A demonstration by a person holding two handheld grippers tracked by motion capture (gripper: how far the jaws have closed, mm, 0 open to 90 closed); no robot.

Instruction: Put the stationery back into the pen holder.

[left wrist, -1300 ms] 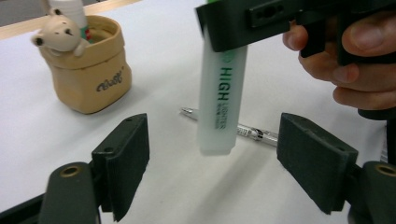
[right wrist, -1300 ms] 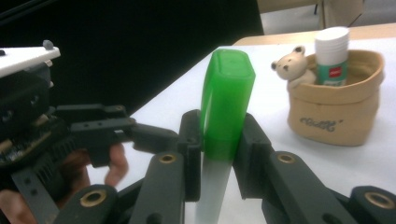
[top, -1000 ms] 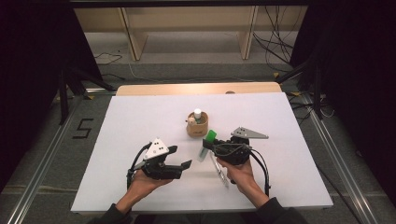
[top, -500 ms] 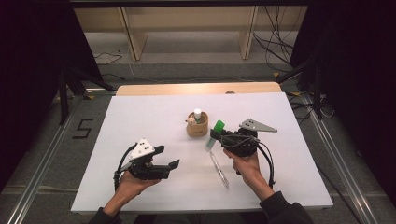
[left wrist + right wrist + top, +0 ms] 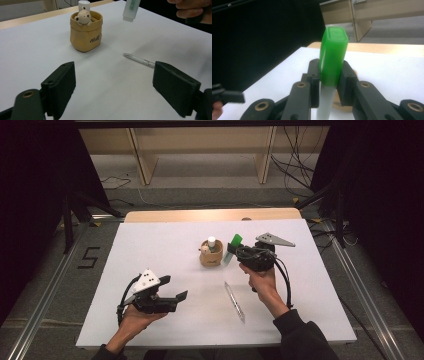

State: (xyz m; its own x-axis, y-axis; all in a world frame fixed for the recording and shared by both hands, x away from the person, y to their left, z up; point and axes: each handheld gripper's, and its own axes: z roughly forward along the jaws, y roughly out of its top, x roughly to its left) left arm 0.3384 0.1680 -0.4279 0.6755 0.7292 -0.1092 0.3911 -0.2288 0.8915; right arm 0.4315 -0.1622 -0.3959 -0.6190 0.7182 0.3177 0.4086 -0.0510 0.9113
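Table (image 5: 150, 245) with white top, wooden edge along its far side, takes up most of the high view and bears every item below. Right gripper (image 5: 231, 251), carried in the person's right hand (image 5: 262, 279) above the table just right of centre, has its jaws closed tight on a stick-shaped tube (image 5: 331, 65) with a green cap and a pale whitish body; in the right gripper view the pads clamp it at the join of cap and body, cap end pointing away from the camera, body running back between the jaws. In the high view the tube (image 5: 232, 246) hangs tilted in the air just beside the pouch, on its right, apart from the table; in the left gripper view its pale end (image 5: 131, 10) shows at the top, above and right of the pouch. Left gripper (image 5: 181, 296), in the left hand (image 5: 135, 317) near the front left of the table, has been spreading its jaws and now stands wide open with nothing between them, bare tabletop showing in the gap. Pouch (image 5: 86, 31), tan, upright at table centre, bears a small bear figure (image 5: 83, 17) on its rim and a white cylinder (image 5: 84, 4) standing inside. Pen (image 5: 234, 301), pale and slim, lies flat on the table near the front of the pouch, below the right hand, well apart from both grippers.
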